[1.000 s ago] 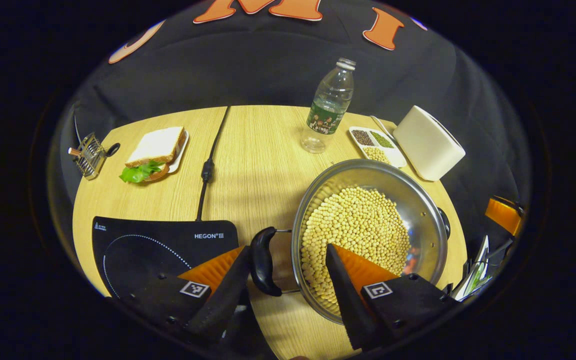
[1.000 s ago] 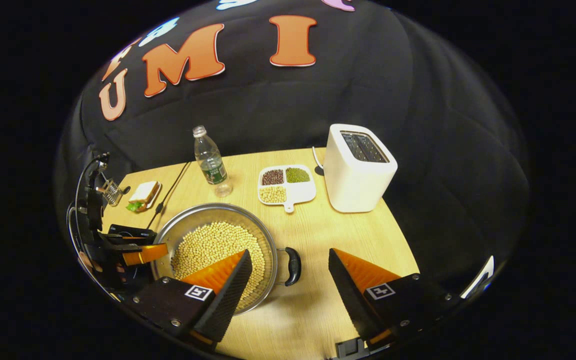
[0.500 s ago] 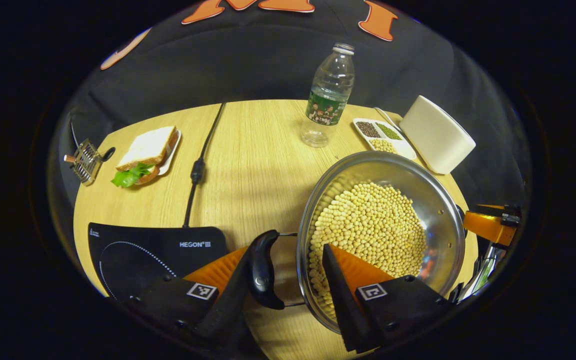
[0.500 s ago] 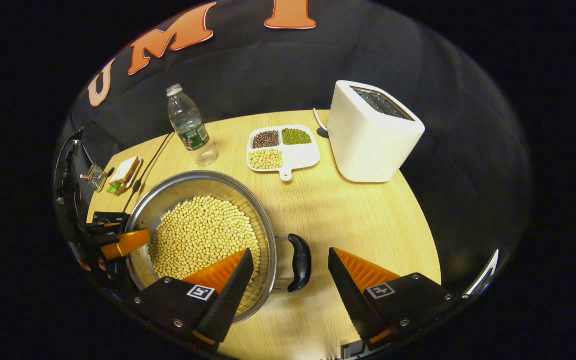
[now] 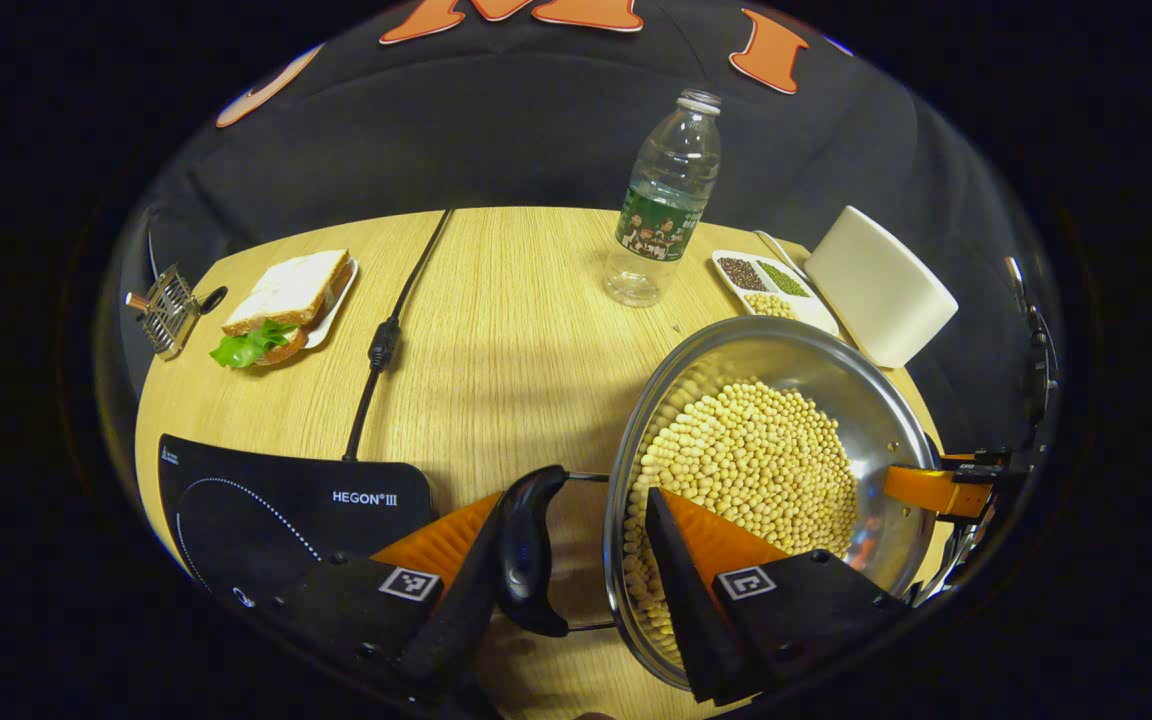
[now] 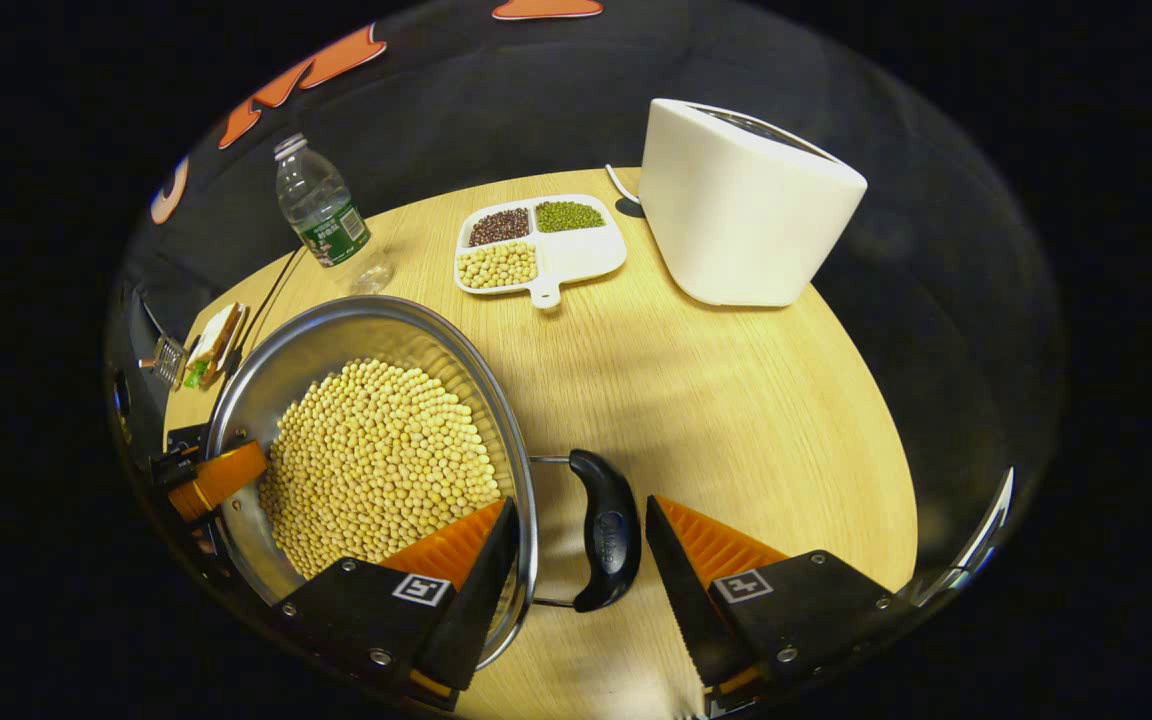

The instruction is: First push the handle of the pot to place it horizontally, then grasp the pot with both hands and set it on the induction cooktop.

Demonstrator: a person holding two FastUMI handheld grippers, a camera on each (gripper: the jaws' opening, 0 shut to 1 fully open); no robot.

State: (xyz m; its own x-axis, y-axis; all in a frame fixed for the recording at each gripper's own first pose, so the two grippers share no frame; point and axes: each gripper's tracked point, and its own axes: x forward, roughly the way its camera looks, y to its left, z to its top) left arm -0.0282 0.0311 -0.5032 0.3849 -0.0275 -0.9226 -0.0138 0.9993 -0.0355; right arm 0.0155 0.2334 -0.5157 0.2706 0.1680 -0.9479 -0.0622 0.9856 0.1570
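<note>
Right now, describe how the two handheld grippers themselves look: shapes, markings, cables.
Each gripper has two wedge-shaped fingers tapering forward, ribbed on their inner faces, mounted on dark angular blocks fastened with visible screws. Every block carries a small square black-and-white marker tag. This holds for the left gripper and the right gripper. Seen from across the pot, the left gripper has thin dark cabling at its body.

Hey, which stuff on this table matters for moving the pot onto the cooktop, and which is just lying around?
For the job:
pot
left handle
right handle
cooktop
left tool
right tool

Lying about:
bottle
sandwich
toaster
bean tray
cord
</note>
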